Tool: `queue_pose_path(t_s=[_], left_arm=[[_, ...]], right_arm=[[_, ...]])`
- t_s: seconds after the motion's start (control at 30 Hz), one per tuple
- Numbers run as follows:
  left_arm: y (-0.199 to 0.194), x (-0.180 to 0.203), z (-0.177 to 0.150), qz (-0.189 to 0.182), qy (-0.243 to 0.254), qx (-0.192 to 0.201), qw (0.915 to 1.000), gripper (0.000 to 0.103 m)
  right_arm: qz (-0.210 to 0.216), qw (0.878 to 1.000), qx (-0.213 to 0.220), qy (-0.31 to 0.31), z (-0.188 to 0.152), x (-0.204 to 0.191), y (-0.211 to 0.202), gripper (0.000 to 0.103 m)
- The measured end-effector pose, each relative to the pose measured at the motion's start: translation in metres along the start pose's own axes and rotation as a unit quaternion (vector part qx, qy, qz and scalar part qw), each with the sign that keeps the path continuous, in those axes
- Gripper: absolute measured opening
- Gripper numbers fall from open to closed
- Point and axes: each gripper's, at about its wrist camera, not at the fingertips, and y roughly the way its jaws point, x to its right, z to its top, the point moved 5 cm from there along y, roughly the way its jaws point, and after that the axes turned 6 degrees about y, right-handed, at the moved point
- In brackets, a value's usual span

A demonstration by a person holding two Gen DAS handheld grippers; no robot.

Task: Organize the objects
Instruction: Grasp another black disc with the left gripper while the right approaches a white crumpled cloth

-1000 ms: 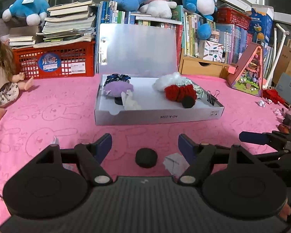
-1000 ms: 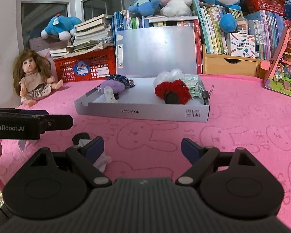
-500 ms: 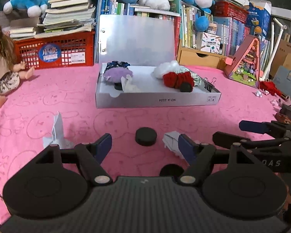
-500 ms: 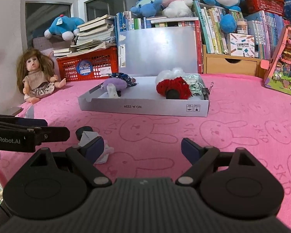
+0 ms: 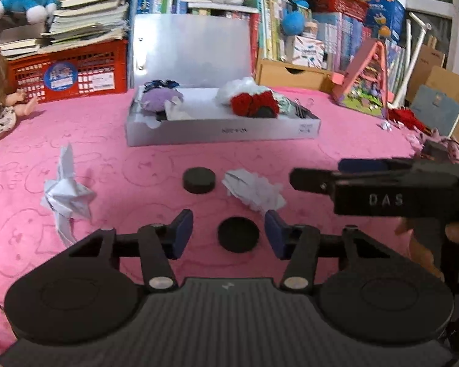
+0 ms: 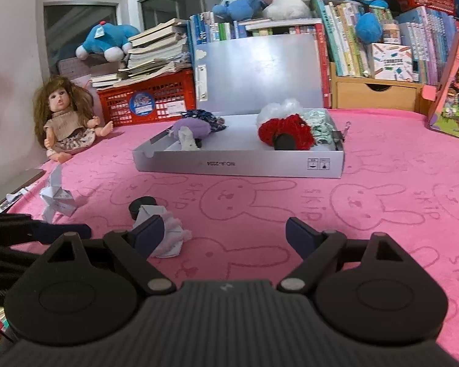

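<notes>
Taking the white cardboard box [image 5: 223,130] on the pink surface [image 5: 113,171] as our landmark, we start at the left: a crumpled white paper [image 5: 65,197] lies well in front of the box's left corner. Further right, our left hand-held gripper [image 5: 228,235] has its jaws closing around a black disc [image 5: 238,234]; the disc lies flat between the blue pads [image 5: 182,232], which do not yet touch it. A second black disc [image 5: 198,179] lies between that one and the box, with another crumpled paper [image 5: 254,190] just beside it on the right. Rightmost, our right hand-held gripper [image 6: 222,234] hangs spread wide over bare pink surface in front of the box, nothing between its jaws; that same crumpled paper sits just at its left pad.
</notes>
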Motion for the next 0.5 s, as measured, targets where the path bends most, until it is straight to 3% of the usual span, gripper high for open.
queue_pose_path(t_s=[0.17,0.23,0.37,0.5], left_arm=[[0.009,0.006,-0.006,0.001,0.01,-0.013,0.9999,0.047],[0.009,0.007,-0.006,0.008,0.016,-0.01,0.9998,0.037],[0.007,0.004,-0.004,0.009,0.009,-0.005,0.9999,0.037],[0.001,-0.005,-0.001,0.038,0.016,0.004,0.9991,0.037]], right_arm=[[0.013,1.0,-0.014,-0.014,0.0,-0.002,0.004,0.092],[0.016,0.999,-0.022,-0.023,-0.001,-0.005,0.007,0.092],[0.032,0.998,-0.037,-0.031,-0.005,-0.011,0.013,0.092],[0.04,0.998,-0.042,-0.032,-0.005,-0.016,0.018,0.091]])
